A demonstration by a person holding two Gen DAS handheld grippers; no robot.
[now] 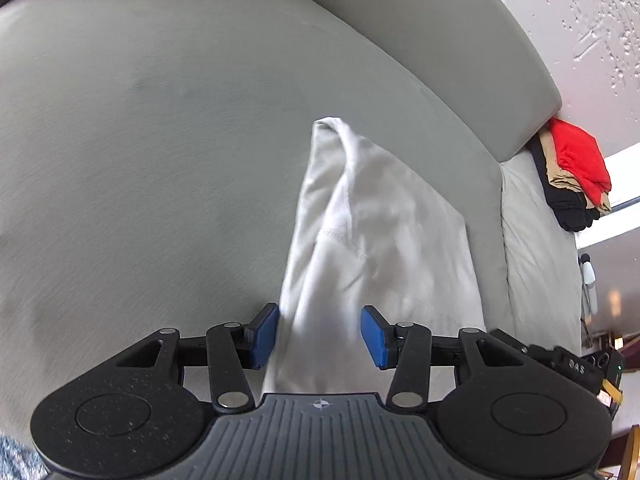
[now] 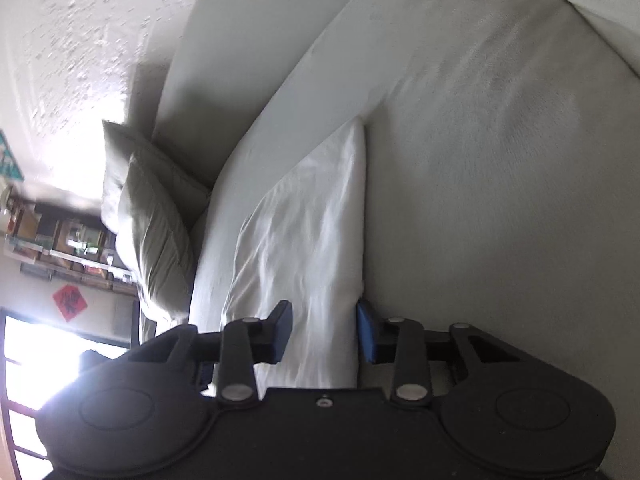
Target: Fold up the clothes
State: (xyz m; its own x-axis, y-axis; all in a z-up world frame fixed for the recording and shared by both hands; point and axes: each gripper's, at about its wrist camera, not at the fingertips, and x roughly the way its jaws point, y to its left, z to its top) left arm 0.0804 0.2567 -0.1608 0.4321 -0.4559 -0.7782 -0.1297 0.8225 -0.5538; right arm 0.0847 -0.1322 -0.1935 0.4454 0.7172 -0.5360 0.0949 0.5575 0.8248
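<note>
A white garment (image 1: 372, 220) lies rumpled on the grey sofa seat (image 1: 140, 160), one end bunched into a raised point away from me. My left gripper (image 1: 320, 334) hovers over its near end. The blue pads (image 1: 264, 332) stand apart, the cloth runs between them, and they do not pinch it. In the right wrist view, which is rolled sideways, the same white garment (image 2: 312, 220) stretches ahead as a long, partly folded strip. My right gripper (image 2: 325, 332) straddles its near edge with the jaws apart. Its pads (image 2: 368, 332) flank the cloth without pressing on it.
The sofa backrest (image 1: 440, 40) runs behind the garment. A grey pillow (image 1: 536, 240) sits at the sofa's end with a pile of red and black clothes (image 1: 576, 168) above it. Another pillow (image 2: 156, 232), a cluttered shelf (image 2: 60, 248) and a bright window (image 2: 40, 360) lie beyond.
</note>
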